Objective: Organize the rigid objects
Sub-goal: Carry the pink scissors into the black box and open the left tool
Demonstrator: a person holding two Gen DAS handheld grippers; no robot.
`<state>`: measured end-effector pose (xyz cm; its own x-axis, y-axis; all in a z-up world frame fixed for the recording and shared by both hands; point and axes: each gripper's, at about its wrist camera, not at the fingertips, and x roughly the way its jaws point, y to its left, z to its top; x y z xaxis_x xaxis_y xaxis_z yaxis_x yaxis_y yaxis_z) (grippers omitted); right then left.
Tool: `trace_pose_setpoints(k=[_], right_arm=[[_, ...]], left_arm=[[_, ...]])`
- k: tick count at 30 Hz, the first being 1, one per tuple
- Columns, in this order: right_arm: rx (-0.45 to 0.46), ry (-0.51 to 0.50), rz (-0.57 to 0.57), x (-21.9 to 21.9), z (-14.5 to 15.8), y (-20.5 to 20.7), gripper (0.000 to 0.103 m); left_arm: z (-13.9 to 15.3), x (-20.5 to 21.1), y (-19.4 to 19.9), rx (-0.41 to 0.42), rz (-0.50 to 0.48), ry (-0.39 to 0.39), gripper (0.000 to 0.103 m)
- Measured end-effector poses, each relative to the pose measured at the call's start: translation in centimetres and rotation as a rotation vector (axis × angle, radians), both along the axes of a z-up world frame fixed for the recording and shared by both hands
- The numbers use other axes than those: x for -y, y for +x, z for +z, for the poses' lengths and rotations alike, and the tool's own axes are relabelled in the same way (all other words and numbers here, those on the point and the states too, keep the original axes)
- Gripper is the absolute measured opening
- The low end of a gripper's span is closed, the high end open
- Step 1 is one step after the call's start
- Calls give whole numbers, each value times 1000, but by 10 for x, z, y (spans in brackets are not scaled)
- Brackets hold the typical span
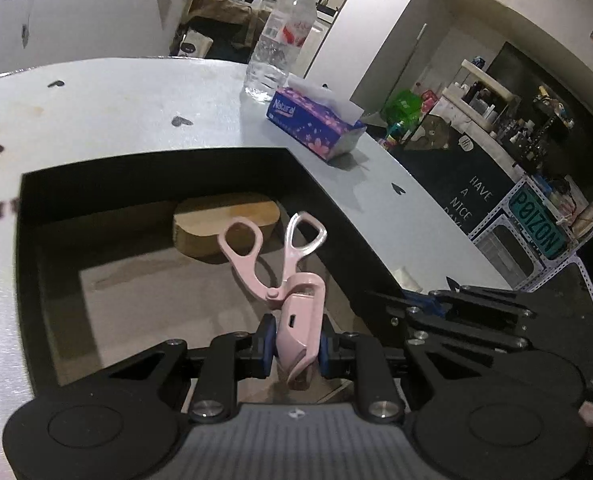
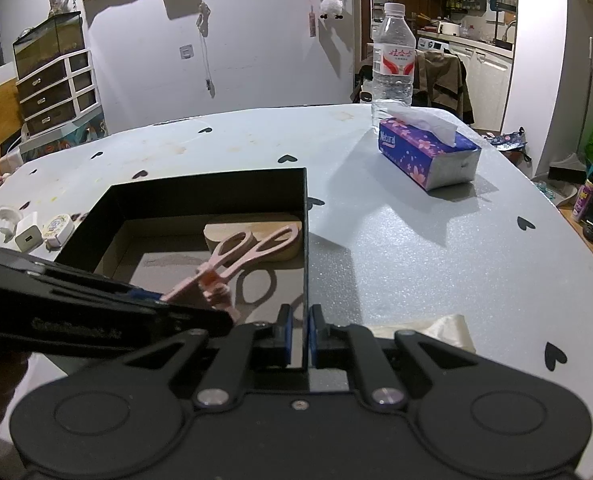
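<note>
Pink plastic eyelash-curler tool w/ two loop handles [image 1: 292, 280]: lower centre of left-wrist frame, clamped at its body between the blue pads of the left gripper [image 1: 295, 344], handles pointing up-frame, suspended above the box interior; in right-wrist frame it sits centre-left [image 2: 236, 260].

Largest to smallest:
- Pale grey table w/ black heart marks [image 2: 396, 240]: fills mid-frame in both views.
- Black open-top cardboard box w/ brown floor [image 1: 156, 176]: centre-left of left-wrist frame; centre-left in right-wrist frame [image 2: 200, 192].
- Right gripper [image 2: 299, 336]: bottom centre of right-wrist frame, jaws pinched onto the box's thin right wall; seen at lower right in left-wrist frame [image 1: 456, 300].
- Clear plastic water bottle w/ red-white label [image 2: 392, 64]: upper right, standing just behind the tissue pack.
- Purple floral tissue pack, white tissue protruding [image 2: 428, 156]: right of centre on table, apart from box.
- Tan oval wooden block [image 1: 224, 224]: inside box, at far wall.
- White charger plug [image 2: 26, 236] & small round white tin [image 2: 58, 226]: left edge, just beside box.
</note>
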<state>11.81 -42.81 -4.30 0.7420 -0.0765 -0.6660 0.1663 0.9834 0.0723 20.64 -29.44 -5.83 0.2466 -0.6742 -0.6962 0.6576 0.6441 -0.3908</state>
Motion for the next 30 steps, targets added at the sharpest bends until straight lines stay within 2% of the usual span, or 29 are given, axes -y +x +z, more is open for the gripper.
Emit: trace_pose_setpoints(k=[4, 6, 11, 15, 23, 27, 30], right_arm=[[3, 8, 4, 2, 0, 0, 9], [5, 12, 4, 3, 0, -1, 9], [7, 23, 3, 5, -1, -2, 9], [6, 24, 3, 5, -1, -2, 9], [4, 24, 2, 5, -1, -1, 9], [4, 24, 1, 5, -1, -1, 9], [2, 21, -1, 5, -1, 0, 9]], left_arm=[[-4, 4, -2, -15, -17, 4, 24], [-5, 4, -2, -22, -11, 10, 35], [-6, 0, 0, -32, 20, 9, 49], [-5, -3, 0, -35, 33, 8, 54], [-1, -10, -1, -15, 66, 10, 74], [6, -17, -5, 18, 69, 0, 85], [15, -23, -12, 54, 58, -23, 89]])
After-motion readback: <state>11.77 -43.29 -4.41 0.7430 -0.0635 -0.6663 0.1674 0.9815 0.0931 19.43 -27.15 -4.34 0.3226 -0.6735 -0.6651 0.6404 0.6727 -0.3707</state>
